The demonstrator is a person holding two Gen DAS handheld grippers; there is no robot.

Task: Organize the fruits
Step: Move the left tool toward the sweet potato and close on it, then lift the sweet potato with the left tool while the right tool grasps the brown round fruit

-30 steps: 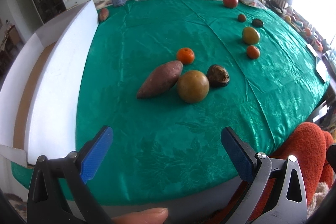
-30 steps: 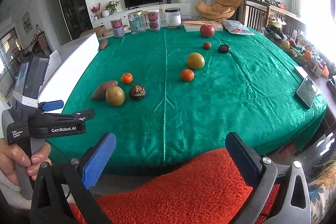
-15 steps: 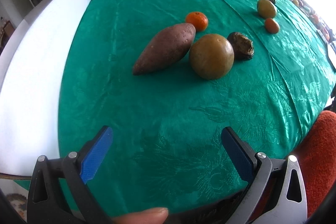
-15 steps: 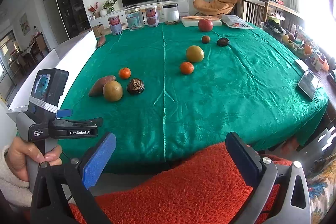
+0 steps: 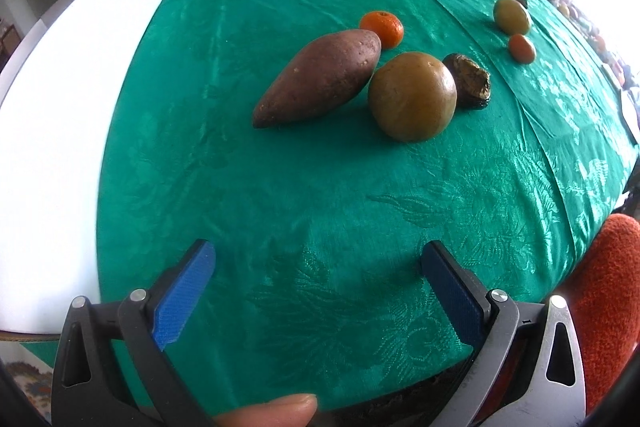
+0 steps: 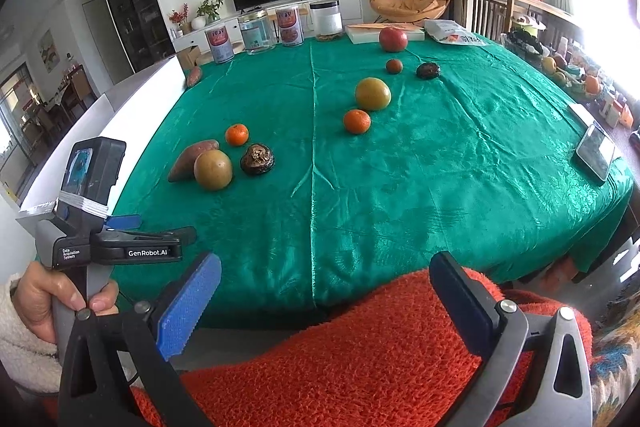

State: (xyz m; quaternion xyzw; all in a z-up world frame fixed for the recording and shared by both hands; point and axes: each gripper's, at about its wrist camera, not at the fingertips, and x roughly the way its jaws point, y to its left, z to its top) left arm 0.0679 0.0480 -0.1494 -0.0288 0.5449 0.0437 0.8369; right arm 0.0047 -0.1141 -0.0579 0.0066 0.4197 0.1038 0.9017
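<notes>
Reaching for the fruit pile on the green desk

The left hand-held gripper (image 5: pixel 316 269) is hovering wide open and empty over the near edge of the green-cloth desk (image 5: pixel 400 227). To grab well, it should be lining up so its jaws go on both sides of the round yellow-brown fruit (image 5: pixel 412 96), sitting ahead beside the long purple sweet potato (image 5: pixel 320 77). The right hand-held gripper (image 6: pixel 324 279) is waiting open and empty, off the near edge.
</notes>
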